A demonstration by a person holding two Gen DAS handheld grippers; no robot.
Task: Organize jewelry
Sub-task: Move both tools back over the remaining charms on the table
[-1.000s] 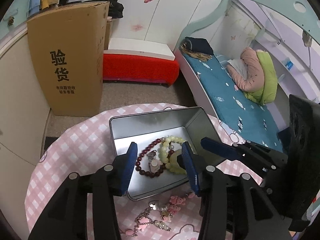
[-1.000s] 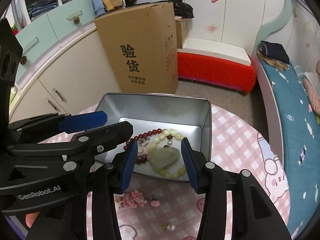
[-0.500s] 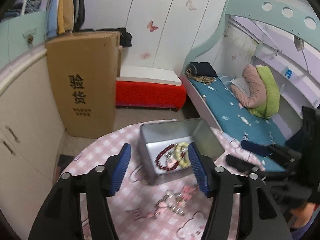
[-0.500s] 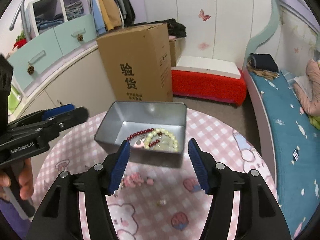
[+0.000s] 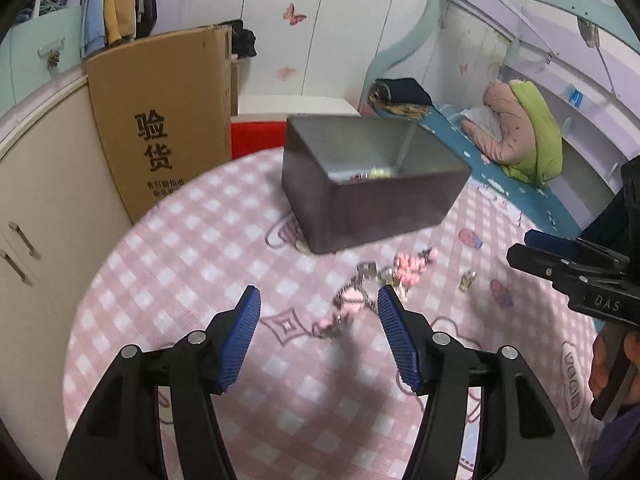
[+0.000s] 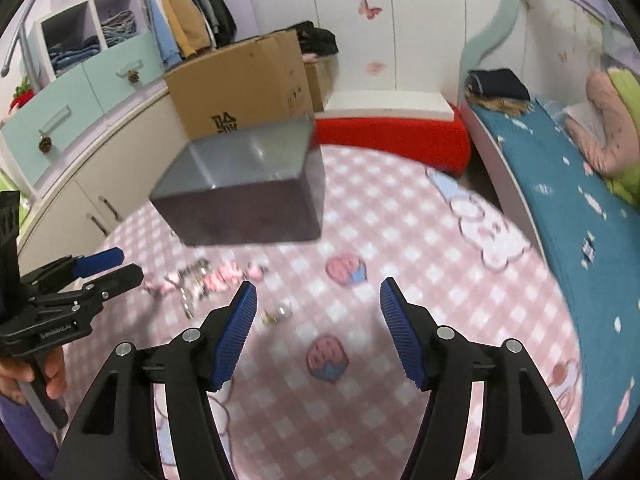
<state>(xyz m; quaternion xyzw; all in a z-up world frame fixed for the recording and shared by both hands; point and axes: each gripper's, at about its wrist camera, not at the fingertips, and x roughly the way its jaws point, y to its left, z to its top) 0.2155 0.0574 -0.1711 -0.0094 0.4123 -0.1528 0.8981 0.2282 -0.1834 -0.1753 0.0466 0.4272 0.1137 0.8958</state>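
Left wrist view: the left gripper (image 5: 318, 306) hangs over the table (image 5: 168, 248), fingers apart and empty; the pink charm chain (image 5: 352, 300) lies before the metal tin (image 5: 372, 184).

Right wrist view: the right gripper (image 6: 318, 300) is opening, nothing between its fingers, a small earring (image 6: 276, 314) just beside it.

A matt grey metal tin (image 5: 372, 200) stands on a pink checked cloth (image 5: 180, 264), behind it a plain brown cardboard box (image 5: 160, 112), near ribbed blue pads (image 5: 240, 340).

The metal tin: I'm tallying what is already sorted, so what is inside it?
Over the tin's near wall, the left wrist view shows only a sliver of pale yellow-green and dark red beads. That wall covers the rest of the floor.
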